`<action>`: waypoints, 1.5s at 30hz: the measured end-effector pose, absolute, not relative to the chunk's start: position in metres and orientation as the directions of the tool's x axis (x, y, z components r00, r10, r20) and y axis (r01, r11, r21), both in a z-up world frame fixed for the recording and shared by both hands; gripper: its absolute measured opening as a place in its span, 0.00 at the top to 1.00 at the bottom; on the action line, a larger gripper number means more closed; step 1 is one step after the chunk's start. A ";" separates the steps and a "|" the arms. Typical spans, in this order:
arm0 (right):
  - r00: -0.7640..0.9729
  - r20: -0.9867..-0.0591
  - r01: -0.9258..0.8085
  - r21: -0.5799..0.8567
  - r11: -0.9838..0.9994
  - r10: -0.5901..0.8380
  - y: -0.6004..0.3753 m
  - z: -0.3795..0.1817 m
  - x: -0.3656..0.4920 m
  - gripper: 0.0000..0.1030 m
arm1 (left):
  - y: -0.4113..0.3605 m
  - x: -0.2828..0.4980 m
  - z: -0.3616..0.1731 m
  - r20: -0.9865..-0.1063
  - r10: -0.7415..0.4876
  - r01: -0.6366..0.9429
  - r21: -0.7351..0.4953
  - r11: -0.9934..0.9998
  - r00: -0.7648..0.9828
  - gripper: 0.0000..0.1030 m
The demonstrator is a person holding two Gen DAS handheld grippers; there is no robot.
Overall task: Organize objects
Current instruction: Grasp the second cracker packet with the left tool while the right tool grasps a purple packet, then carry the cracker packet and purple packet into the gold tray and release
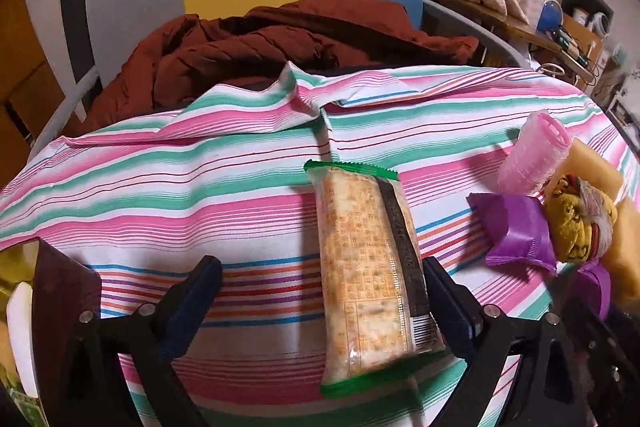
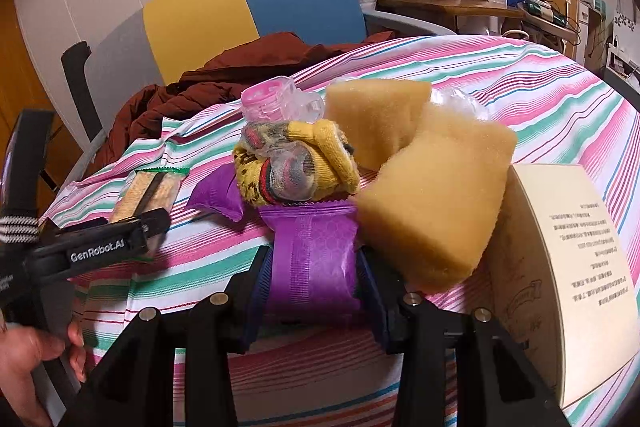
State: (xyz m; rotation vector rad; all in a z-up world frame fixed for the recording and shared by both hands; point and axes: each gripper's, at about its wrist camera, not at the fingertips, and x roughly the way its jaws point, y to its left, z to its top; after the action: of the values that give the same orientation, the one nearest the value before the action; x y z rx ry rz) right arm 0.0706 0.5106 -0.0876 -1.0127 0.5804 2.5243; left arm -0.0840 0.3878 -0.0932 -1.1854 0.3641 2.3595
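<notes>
Glossy plastic cracker wrapper (image 1: pixel 368 259), porous foam sponge (image 2: pixel 432 211), striped cotton tablecloth (image 1: pixel 160 179)

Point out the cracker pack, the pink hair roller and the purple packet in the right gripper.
Cracker pack (image 1: pixel 368 251), left wrist view, middle of wrapper.
Pink hair roller (image 1: pixel 532 155), left wrist view, its side.
Purple packet (image 2: pixel 312 259), right wrist view, its middle.

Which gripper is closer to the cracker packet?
Left. The left gripper has its fingers either side of the cracker packet; the right gripper is off to the side, shut on a purple packet.

round box (image 2: pixel 560 267) cut off right, clutter (image 1: pixel 576 27) blurred
</notes>
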 end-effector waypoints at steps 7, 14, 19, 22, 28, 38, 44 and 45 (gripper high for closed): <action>-0.672 -0.717 -0.470 0.221 -0.855 0.185 0.509 -0.087 0.070 0.58 | 0.401 -0.072 -0.090 -0.767 0.340 -0.604 0.078 -0.793 -0.544 0.53; -0.671 -0.716 -0.470 0.210 -0.858 0.192 0.508 -0.087 0.069 0.58 | 0.392 -0.063 -0.090 -0.744 0.380 -0.632 0.073 -0.771 -0.549 0.55; -0.682 -0.705 -0.465 0.212 -0.860 0.195 0.507 -0.085 0.071 0.60 | 0.377 -0.049 -0.089 -0.715 0.376 -0.622 0.105 -0.776 -0.590 0.56; -0.698 -0.687 -0.456 0.209 -0.865 0.201 0.505 -0.081 0.074 0.62 | 0.370 -0.035 -0.086 -0.679 0.360 -0.612 0.165 -0.774 -0.639 0.56; -0.737 -0.638 -0.423 0.179 -0.888 0.222 0.493 -0.069 0.079 0.63 | 0.364 -0.001 -0.077 -0.591 0.376 -0.612 0.263 -0.746 -0.713 0.56; -0.739 -0.637 -0.424 0.186 -0.886 0.220 0.475 -0.061 0.090 0.63 | 0.348 0.029 -0.070 -0.559 0.436 -0.647 0.255 -0.719 -0.705 0.56; -0.742 -0.645 -0.390 0.193 -0.901 0.183 0.456 -0.056 0.102 0.63 | 0.337 0.049 -0.065 -0.553 0.495 -0.687 0.210 -0.696 -0.670 0.56; -0.742 -0.646 -0.384 0.194 -0.903 0.177 0.453 -0.055 0.103 0.63 | 0.335 0.053 -0.064 -0.550 0.505 -0.693 0.204 -0.691 -0.665 0.56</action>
State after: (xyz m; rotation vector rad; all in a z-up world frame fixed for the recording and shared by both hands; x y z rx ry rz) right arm 0.1035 0.4525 -0.0553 -0.9327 0.4567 2.6386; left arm 0.0532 0.3351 -0.0640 -0.6058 0.5288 2.3196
